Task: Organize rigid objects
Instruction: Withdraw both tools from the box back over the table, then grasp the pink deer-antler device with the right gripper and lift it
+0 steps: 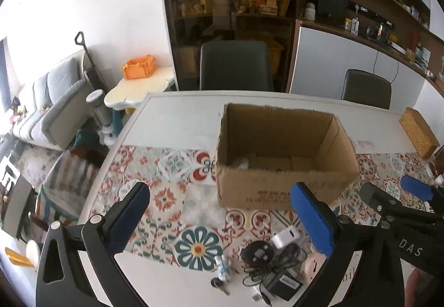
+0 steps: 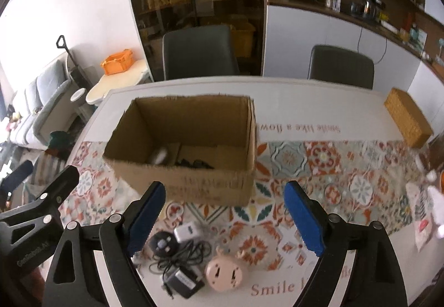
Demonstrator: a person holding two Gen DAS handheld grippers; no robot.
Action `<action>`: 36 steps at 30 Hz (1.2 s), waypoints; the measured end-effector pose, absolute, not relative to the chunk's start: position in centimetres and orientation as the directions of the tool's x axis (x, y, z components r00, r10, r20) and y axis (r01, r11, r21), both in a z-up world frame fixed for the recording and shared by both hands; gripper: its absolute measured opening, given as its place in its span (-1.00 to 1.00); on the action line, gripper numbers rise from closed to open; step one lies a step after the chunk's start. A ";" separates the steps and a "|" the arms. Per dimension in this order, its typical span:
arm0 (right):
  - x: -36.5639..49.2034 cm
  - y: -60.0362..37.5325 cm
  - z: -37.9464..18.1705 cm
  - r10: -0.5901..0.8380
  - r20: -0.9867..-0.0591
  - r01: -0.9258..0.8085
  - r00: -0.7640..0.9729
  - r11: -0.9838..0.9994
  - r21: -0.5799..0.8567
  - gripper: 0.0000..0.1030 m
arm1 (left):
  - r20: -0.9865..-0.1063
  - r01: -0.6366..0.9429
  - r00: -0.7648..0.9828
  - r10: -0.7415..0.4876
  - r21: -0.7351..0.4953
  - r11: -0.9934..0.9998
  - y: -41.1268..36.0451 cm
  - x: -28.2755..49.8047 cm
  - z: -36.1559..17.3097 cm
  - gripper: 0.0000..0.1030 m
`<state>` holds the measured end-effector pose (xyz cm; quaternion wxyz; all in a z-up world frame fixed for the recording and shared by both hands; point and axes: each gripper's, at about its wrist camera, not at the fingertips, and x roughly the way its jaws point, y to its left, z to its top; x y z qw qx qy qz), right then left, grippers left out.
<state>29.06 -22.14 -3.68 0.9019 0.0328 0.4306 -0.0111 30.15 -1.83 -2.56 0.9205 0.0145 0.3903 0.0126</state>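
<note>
An open cardboard box [image 1: 285, 185] [image 2: 194, 182] stands on the patterned table; a few small items lie inside. In front of it lies a cluster: a white plug [image 1: 285, 236] [image 2: 186, 232], a black round disc [image 1: 258, 251] [image 2: 163, 245], a black adapter with cable [image 1: 283, 283] [image 2: 184, 282], a pink round object [image 1: 312, 266] [image 2: 226, 271], a small blue-white figurine [image 1: 223, 268] and keys [image 1: 219, 286]. My left gripper [image 1: 222, 218] is open and empty above the cluster. My right gripper [image 2: 224, 218] is open and empty, above it too, and shows at the right of the left wrist view [image 1: 388, 190].
A woven tan box [image 1: 419, 132] [image 2: 408, 118] sits at the table's far right. Packets and small white items [image 2: 424, 212] lie at the right edge. Two dark chairs [image 2: 199, 51] stand behind the table. A sofa and side table with an orange crate [image 1: 138, 67] are left.
</note>
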 end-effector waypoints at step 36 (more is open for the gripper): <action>25.7 -22.3 -18.7 0.042 -0.953 0.042 0.302 0.997 0.058 0.68 | -0.856 -0.090 0.497 0.143 0.113 0.990 -1.2 24.8 -14.7 1.00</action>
